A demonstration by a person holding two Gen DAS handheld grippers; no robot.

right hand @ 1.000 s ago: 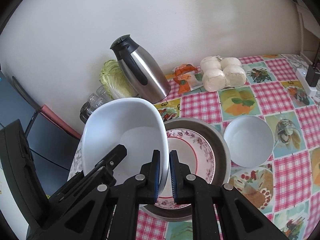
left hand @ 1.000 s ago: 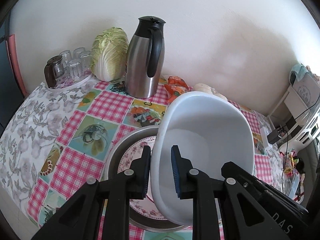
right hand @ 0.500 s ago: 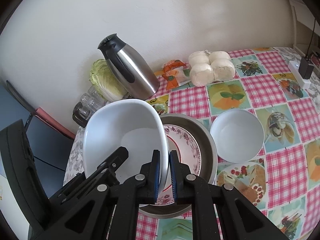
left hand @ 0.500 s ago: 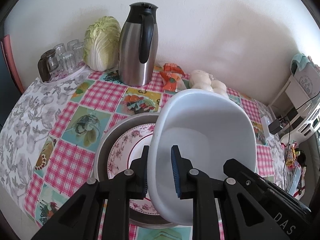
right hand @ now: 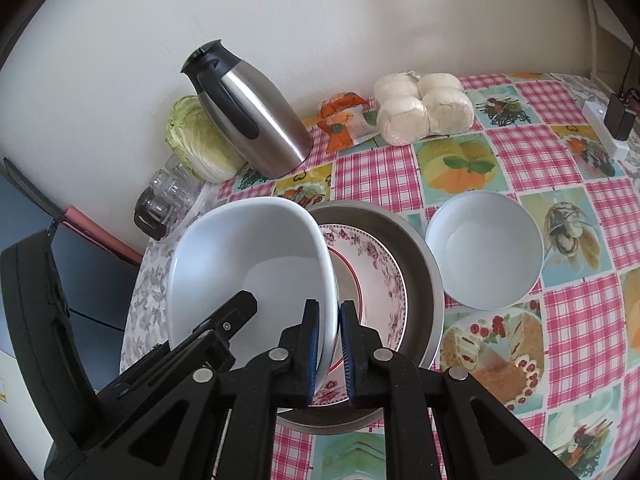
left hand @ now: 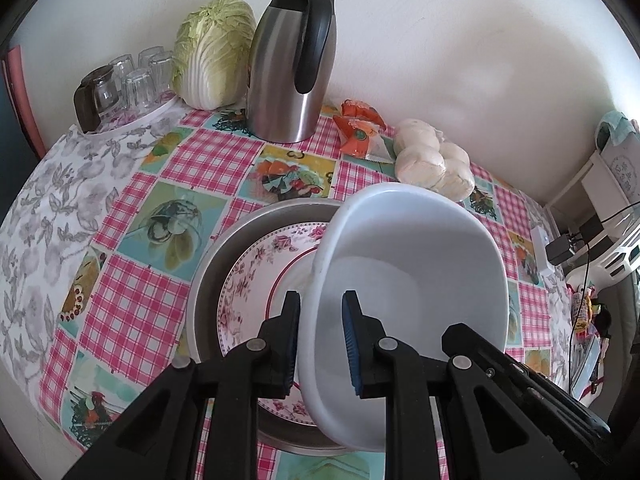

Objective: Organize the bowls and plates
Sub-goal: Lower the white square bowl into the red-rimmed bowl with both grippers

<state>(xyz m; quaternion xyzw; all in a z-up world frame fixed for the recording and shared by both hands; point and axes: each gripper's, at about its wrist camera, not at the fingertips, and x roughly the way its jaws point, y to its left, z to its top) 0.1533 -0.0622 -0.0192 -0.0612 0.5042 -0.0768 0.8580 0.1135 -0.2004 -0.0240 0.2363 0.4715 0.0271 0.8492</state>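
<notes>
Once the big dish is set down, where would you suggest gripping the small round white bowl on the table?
Take the small round white bowl by its thin rim, on the near side, coming from above with one claw finger inside the wall and one outside. It stands upright and open, with clear tablecloth around it.

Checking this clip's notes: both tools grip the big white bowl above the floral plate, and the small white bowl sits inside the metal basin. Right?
Not quite. In the right wrist view the small white bowl sits on the tablecloth beside the metal basin, not inside it. The rest holds.
</notes>
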